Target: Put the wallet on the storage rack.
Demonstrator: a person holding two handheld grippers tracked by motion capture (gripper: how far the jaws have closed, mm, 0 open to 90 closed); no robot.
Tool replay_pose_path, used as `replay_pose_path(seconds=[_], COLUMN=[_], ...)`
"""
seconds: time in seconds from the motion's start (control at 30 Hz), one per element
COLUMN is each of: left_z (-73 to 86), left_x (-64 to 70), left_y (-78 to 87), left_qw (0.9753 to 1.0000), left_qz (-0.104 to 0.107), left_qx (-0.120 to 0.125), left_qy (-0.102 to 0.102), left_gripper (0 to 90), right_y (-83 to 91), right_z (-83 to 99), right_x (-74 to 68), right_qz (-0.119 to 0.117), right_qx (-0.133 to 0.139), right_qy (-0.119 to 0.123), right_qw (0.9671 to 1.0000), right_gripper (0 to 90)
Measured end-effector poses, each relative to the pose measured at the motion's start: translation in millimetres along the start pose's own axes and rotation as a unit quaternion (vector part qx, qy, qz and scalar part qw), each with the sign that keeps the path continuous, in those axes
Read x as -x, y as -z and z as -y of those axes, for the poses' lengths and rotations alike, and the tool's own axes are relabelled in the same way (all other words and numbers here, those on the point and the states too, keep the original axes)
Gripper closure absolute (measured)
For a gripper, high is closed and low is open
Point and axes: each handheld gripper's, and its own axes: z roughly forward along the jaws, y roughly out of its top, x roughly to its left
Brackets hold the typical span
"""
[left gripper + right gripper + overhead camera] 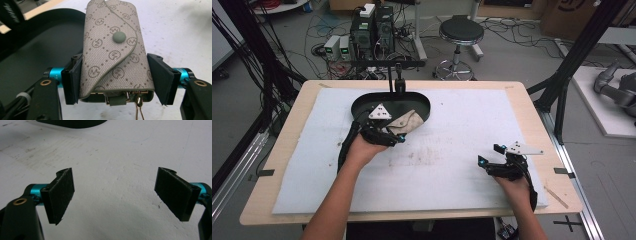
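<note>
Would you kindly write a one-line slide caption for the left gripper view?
Left gripper shut on a grey monogrammed fabric key pouch at the edge of a black oval tray.

A light wooden table (pixel 527 107) carried everything. A white foam mat (pixel 462 130) lay flat on it and covered nearly the whole top, so bare wood showed as a narrow border along all 4 edges. The mat was smudged with grey-brown marks near its middle. 1 black oval tray (pixel 362 102) lay on the mat close to the far edge, left of centre. Dark strips of tape (pixel 264 172) sat on the bare wood at the left and right edges, towards the near corners.
</note>
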Motion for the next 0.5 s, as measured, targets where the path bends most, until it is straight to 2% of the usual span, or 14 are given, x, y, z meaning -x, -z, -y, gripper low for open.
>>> replay_pose_path(seconds=[0.37, 0.5], left_z=[-26.9, -34.0], left_x=[-38.3, -54.0], left_y=[10.4, 8.8], left_qw=[0.9995, 0.9992], left_qz=[-0.03, -0.038], left_qx=[0.0, -0.007], left_qy=[-0.012, -0.005], left_gripper=[33.5, 33.5], right_y=[-1.1, -0.8], right_z=[-0.2, -0.1], right_x=[0.7, 0.6], right_qz=[-0.003, -0.003], right_qx=[-0.002, -0.002], right_qy=[-0.001, -0.001], right_qw=[1.0, 1.0], right_gripper=[16.7, 16.7])
